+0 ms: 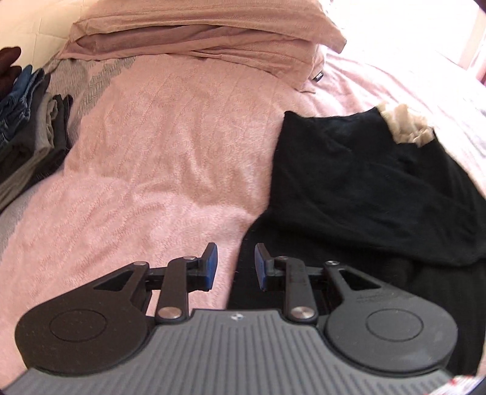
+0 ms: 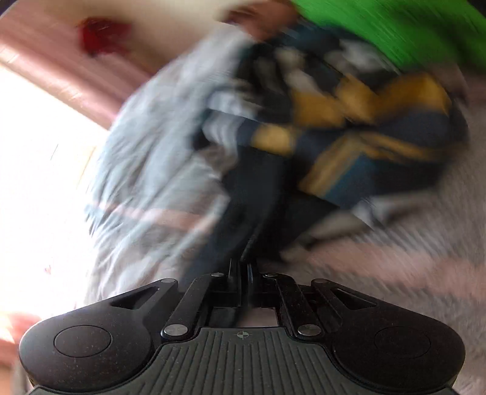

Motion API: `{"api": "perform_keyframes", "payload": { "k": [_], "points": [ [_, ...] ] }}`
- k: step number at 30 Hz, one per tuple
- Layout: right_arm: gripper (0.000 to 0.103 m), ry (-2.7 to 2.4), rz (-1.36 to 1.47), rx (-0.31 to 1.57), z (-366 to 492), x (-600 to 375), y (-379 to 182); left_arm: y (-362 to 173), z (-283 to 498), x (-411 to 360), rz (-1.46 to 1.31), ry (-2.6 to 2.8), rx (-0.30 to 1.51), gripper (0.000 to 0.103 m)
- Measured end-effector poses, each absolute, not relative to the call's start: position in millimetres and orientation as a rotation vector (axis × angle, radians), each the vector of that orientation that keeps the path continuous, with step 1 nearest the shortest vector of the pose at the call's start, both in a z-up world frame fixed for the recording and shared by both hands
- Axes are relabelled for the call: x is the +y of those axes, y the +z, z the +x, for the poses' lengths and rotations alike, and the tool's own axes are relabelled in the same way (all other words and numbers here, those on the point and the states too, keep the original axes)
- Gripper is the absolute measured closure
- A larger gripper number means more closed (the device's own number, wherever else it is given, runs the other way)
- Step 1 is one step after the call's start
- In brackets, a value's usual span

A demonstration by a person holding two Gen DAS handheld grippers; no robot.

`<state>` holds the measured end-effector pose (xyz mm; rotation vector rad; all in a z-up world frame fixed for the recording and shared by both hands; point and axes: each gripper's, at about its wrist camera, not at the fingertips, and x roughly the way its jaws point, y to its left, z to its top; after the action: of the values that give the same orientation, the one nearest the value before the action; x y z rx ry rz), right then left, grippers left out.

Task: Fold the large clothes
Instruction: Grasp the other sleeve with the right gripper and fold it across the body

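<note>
Through the left wrist camera I see my left gripper (image 1: 234, 264) hanging over a bed covered by a pink textured knit bedspread (image 1: 158, 170). Its blue-padded fingers (image 1: 211, 267) stand a little apart with nothing between them; below the gap lies the left edge of a black knit garment (image 1: 364, 188). That garment is spread flat on the bedspread to the right of the gripper, and a scrap of beige fuzzy fabric (image 1: 404, 124) shows at its far upper corner. At the head of the bed sits a stack of dusty-pink folded linens (image 1: 206, 33). Along the left edge of this view, well apart from the black garment, stands a pile of folded dark, grey and blue clothes (image 1: 30, 115).

The right wrist camera is heavily blurred. My right gripper (image 2: 243, 273) has its fingers pressed together, and a dark strip of cloth (image 2: 258, 194) runs up from the fingertips; I cannot tell for certain whether it is pinched there. That strip leads into a heap of loose clothes: a pale blue-grey garment (image 2: 158, 145) on the left and a navy garment with yellow bands (image 2: 364, 133) on the right. A bright green piece of fabric (image 2: 410, 27) shows at the top right, and a red blotch (image 2: 103, 33) at the top left is too smeared to identify.
</note>
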<state>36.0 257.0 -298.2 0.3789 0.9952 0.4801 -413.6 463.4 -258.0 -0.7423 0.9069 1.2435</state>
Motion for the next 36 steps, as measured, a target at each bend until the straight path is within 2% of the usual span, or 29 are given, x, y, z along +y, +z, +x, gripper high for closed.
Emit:
{"api": "perform_keyframes", "payload": {
  "k": [4, 8, 11, 14, 16, 17, 18, 21, 24, 30, 36],
  "points": [
    [0.103, 0.706, 0.051, 0.759, -28, 336, -217, -248, -422, 459, -0.792, 1.226, 0.849, 0.080],
    [0.103, 1.063, -0.129, 0.543, -151, 414, -158, -240, -434, 453, -0.829, 1.209, 0.804, 0.081],
    [0.103, 1.347, -0.229, 0.436, -261, 452, -143, -236, -451, 450, -0.856, 1.217, 0.767, 0.081],
    [0.101, 1.644, -0.355, 0.409, -366, 470, -163, -237, -470, 447, -0.878, 1.236, 0.748, 0.081],
    [0.062, 1.752, -0.541, 0.491, -423, 483, -197, -242, -483, 447, -0.908, 1.240, 0.747, 0.081],
    [0.033, 1.753, -0.643, 0.529, -443, 486, -216, -245, -488, 447, -0.921, 1.239, 0.754, 0.081],
    [0.033, 1.751, -0.711, 0.563, -455, 486, -237, -247, -492, 447, -0.928, 1.238, 0.762, 0.081],
    [0.033, 1.682, -0.833, 0.702, -452, 472, -279, -255, -498, 448, -0.932, 1.200, 0.786, 0.081],
    [0.033, 1.560, -0.867, 0.789, -413, 449, -296, -262, -493, 452, -0.909, 1.122, 0.810, 0.081],
    [0.033, 1.220, -0.859, 0.885, -330, 417, -287, -270, -444, 487, -0.870, 0.915, 0.748, 0.080],
    [0.033, 0.971, -0.768, 0.944, -289, 377, -274, -308, -395, 540, -0.899, 0.845, 0.773, 0.079]
  ]
}}
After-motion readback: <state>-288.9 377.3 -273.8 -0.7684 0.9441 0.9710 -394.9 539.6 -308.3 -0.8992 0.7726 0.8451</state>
